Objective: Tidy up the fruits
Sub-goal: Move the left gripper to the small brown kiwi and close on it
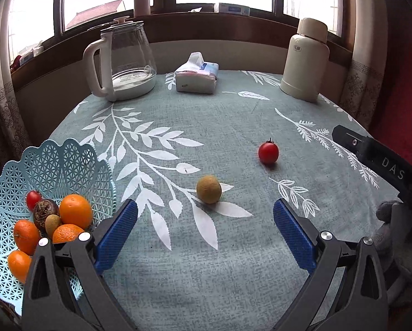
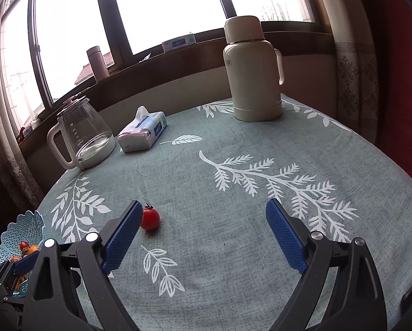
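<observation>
A pale blue lattice basket at the table's left edge holds several oranges, a cherry tomato, a dark round fruit and a small green one. A brownish-green round fruit lies on the cloth just ahead of my open left gripper, between its finger lines. A red cherry tomato sits farther right. In the right wrist view the same tomato rests beside the left blue pad of my open right gripper. The basket shows at the lower left there. Both grippers hold nothing.
At the back of the leaf-patterned cloth stand a glass kettle, a tissue pack and a cream thermos. The right gripper's black body enters from the right. Curtains hang at both sides.
</observation>
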